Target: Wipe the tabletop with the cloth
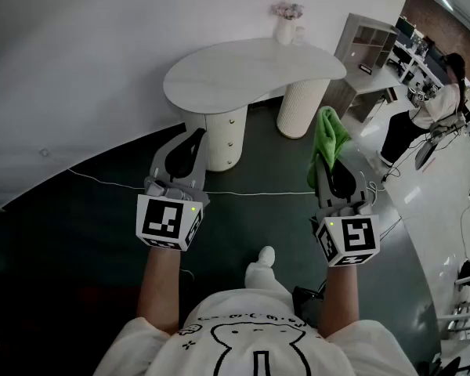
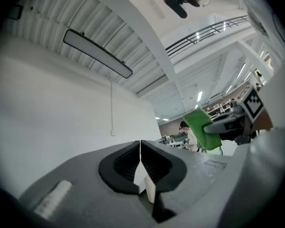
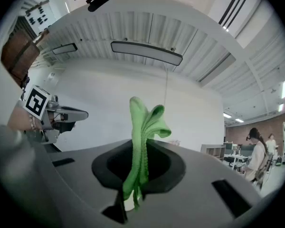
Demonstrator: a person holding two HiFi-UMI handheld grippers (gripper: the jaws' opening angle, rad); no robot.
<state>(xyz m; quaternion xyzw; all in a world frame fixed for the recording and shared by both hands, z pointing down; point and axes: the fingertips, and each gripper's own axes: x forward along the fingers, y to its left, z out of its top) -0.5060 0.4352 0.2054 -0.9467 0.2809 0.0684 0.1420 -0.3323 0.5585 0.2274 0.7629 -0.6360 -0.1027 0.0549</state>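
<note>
A green cloth [image 1: 329,135] stands up out of my right gripper [image 1: 334,171], whose jaws are shut on it; in the right gripper view the cloth [image 3: 143,137] rises bunched from between the jaws. My left gripper [image 1: 189,143] is held level beside it, jaws shut and nothing between them [image 2: 140,160]. The white curved tabletop [image 1: 243,73] lies ahead of both grippers, some way beyond them. Both grippers are held in the air above the dark floor. The right gripper with the cloth [image 2: 202,127] also shows in the left gripper view.
A small vase with flowers [image 1: 287,23] stands at the table's far edge. The table rests on two round pedestals [image 1: 301,108]. A shelf unit [image 1: 368,49] is at the right. A person [image 1: 427,112] stands at far right. A white cable [image 1: 110,182] crosses the floor.
</note>
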